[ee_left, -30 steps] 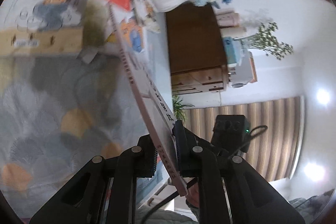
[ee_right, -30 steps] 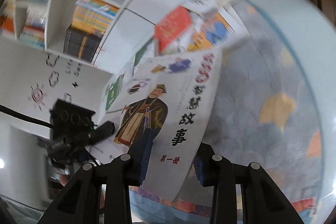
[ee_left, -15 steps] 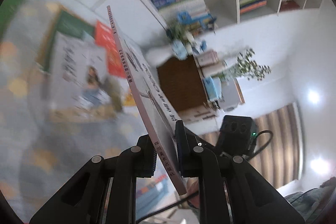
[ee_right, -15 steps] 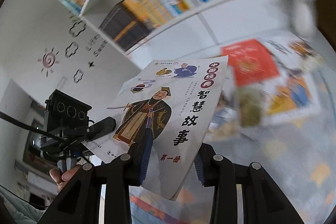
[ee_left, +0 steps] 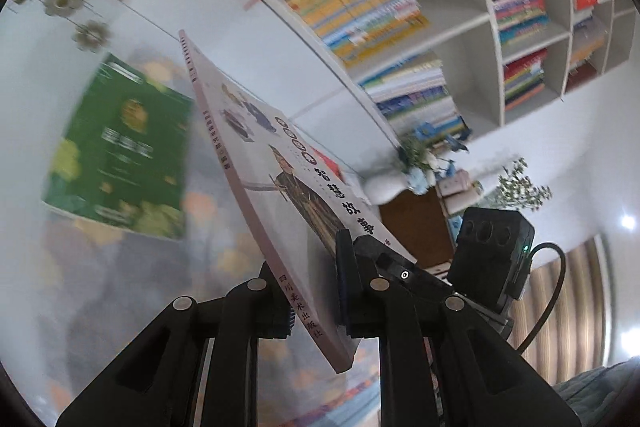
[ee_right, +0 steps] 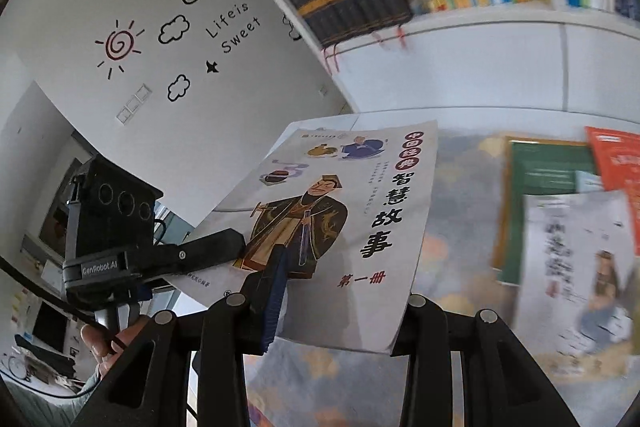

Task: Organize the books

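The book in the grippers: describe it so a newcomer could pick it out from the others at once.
Below the white bookshelf, several books lie flat on a patterned cloth. One pale book is lifted above them, clamped by the left gripper and the right gripper. Unlike the green book and red book, its cover shows a dark-robed figure beside bold black characters.

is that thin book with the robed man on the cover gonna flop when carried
Probably only a little: the book stays flat though held by one end. It looks thin, so likely light. Its glossy-looking cover may slip, so both tongs help.
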The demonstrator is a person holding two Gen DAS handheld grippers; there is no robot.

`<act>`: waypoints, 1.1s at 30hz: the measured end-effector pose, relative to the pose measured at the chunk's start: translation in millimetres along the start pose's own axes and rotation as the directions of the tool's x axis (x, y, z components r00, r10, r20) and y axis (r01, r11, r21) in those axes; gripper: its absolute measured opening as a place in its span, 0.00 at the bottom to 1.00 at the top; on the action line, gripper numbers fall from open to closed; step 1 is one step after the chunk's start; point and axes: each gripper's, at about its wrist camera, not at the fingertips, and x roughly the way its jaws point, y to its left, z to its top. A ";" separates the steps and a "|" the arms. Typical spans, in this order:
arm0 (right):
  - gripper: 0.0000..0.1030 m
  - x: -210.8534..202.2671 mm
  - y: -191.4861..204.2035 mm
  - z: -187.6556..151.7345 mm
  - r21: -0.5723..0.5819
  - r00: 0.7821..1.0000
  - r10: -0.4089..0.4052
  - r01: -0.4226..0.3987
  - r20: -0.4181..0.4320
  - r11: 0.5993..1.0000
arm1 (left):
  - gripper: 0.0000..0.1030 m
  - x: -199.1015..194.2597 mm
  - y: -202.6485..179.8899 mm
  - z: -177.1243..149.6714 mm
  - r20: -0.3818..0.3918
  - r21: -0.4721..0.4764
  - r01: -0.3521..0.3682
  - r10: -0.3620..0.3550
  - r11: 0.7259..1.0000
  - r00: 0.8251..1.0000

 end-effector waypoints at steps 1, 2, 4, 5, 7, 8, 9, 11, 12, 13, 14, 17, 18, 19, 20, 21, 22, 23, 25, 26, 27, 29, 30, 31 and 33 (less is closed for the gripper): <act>0.36 11.6 3.4 3.5 -0.002 1.000 -0.007 0.007 -0.007 1.000 | 0.13 -1.2 7.6 4.7 -0.002 -0.003 -0.004 0.004 1.000 1.000; 0.36 23.1 7.4 6.8 -0.005 1.000 -0.018 0.018 -0.013 1.000 | 0.13 -1.8 17.5 10.5 -0.005 -0.009 -0.004 0.004 1.000 1.000; 0.36 42.6 10.4 11.2 -0.008 0.999 -0.039 0.039 -0.027 0.999 | 0.13 0.2 33.6 18.9 -0.014 -0.027 0.002 -0.003 1.000 1.000; 0.36 52.9 10.2 12.8 -0.001 0.998 -0.050 0.050 -0.036 0.999 | 0.13 3.6 44.7 24.3 -0.023 -0.035 0.002 -0.003 0.999 1.000; 0.36 71.5 5.3 14.4 0.023 0.996 -0.063 0.065 -0.056 0.998 | 0.13 8.6 58.5 30.6 -0.036 -0.047 0.001 -0.002 0.999 0.999; 0.36 77.1 2.7 15.4 0.037 0.996 -0.067 0.069 -0.064 0.997 | 0.13 12.9 66.6 33.7 -0.044 -0.057 -0.002 0.000 0.998 0.999; 0.36 84.5 -0.4 15.9 0.053 0.995 -0.070 0.074 -0.073 0.996 | 0.13 16.3 72.7 35.7 -0.051 -0.064 -0.004 0.000 0.998 0.999; 0.36 99.7 -7.4 16.5 0.088 0.993 -0.077 0.085 -0.093 0.992 | 0.13 23.6 87.5 41.2 -0.070 -0.084 -0.003 -0.003 0.996 0.998; 0.36 105.6 -9.8 16.8 0.099 0.992 -0.082 0.092 -0.101 0.991 | 0.13 25.8 93.9 43.7 -0.077 -0.093 0.001 -0.008 0.996 0.997; 0.36 111.1 -11.3 17.3 0.106 0.990 -0.090 0.101 -0.106 0.989 | 0.13 28.1 100.2 45.9 -0.084 -0.099 0.004 -0.013 0.995 0.996; 0.36 114.6 -11.5 18.1 0.108 0.989 -0.097 0.109 -0.110 0.988 | 0.13 31.0 105.6 48.0 -0.090 -0.102 0.006 -0.016 0.995 0.996; 0.36 126.9 -13.6 22.1 0.113 0.986 -0.114 0.128 -0.122 0.985 | 0.13 37.3 118.6 54.0 -0.088 -0.115 0.004 -0.015 0.993 0.996; 0.36 130.7 -15.5 23.6 0.115 0.985 -0.119 0.134 -0.126 0.984 | 0.13 39.4 123.2 55.7 -0.087 -0.118 -0.003 -0.007 0.993 0.996; 0.36 134.4 -16.4 24.9 0.114 0.984 -0.125 0.140 -0.129 0.983 | 0.14 42.6 128.8 58.3 -0.086 -0.122 -0.015 0.004 0.992 0.996; 0.36 139.1 -17.0 26.1 0.109 0.982 -0.134 0.149 -0.133 0.983 | 0.13 44.7 132.0 60.0 -0.087 -0.127 -0.017 0.006 0.992 0.996; 0.36 142.9 -17.2 26.8 0.103 0.981 -0.141 0.155 -0.136 0.983 | 0.13 46.5 136.3 62.0 -0.086 -0.136 -0.014 0.002 0.991 0.996; 0.36 145.3 -17.8 26.4 0.100 0.980 -0.145 0.160 -0.139 0.982 | 0.13 48.0 140.8 63.5 -0.086 -0.145 -0.010 -0.003 0.989 0.996; 0.36 147.6 -18.4 25.6 0.101 0.979 -0.147 0.162 -0.142 0.982 | 0.13 49.8 145.2 65.0 -0.091 -0.149 -0.009 -0.004 0.989 0.996; 0.36 152.0 -20.7 24.5 0.111 0.979 -0.137 0.154 -0.153 0.982 | 0.12 52.2 151.5 66.2 -0.106 -0.152 -0.015 -0.001 0.988 0.994; 0.36 154.9 -22.2 23.7 0.115 0.978 -0.132 0.151 -0.159 0.982 | 0.12 52.7 155.4 66.0 -0.116 -0.157 -0.015 -0.004 0.988 0.993; 0.36 157.2 -23.2 22.6 0.117 0.978 -0.129 0.149 -0.165 0.982 | 0.12 52.8 158.4 65.1 -0.124 -0.160 -0.016 -0.004 0.987 0.992; 0.36 162.2 -25.8 18.2 0.127 0.977 -0.115 0.139 -0.180 0.982 | 0.12 51.3 164.6 62.3 -0.133 -0.165 -0.033 0.011 0.986 0.991; 0.36 164.6 -26.3 15.7 0.131 0.976 -0.108 0.135 -0.190 0.982 | 0.12 50.3 167.5 60.9 -0.133 -0.170 -0.041 0.018 0.985 0.991; 0.36 166.1 -26.2 13.5 0.132 0.975 -0.105 0.133 -0.196 0.982 | 0.12 49.2 171.3 59.6 -0.133 -0.179 -0.050 0.026 0.983 0.991; 0.36 170.0 -25.3 9.0 0.128 0.972 -0.101 0.130 -0.210 0.983 | 0.12 45.1 178.6 56.7 -0.127 -0.200 -0.071 0.046 0.977 0.991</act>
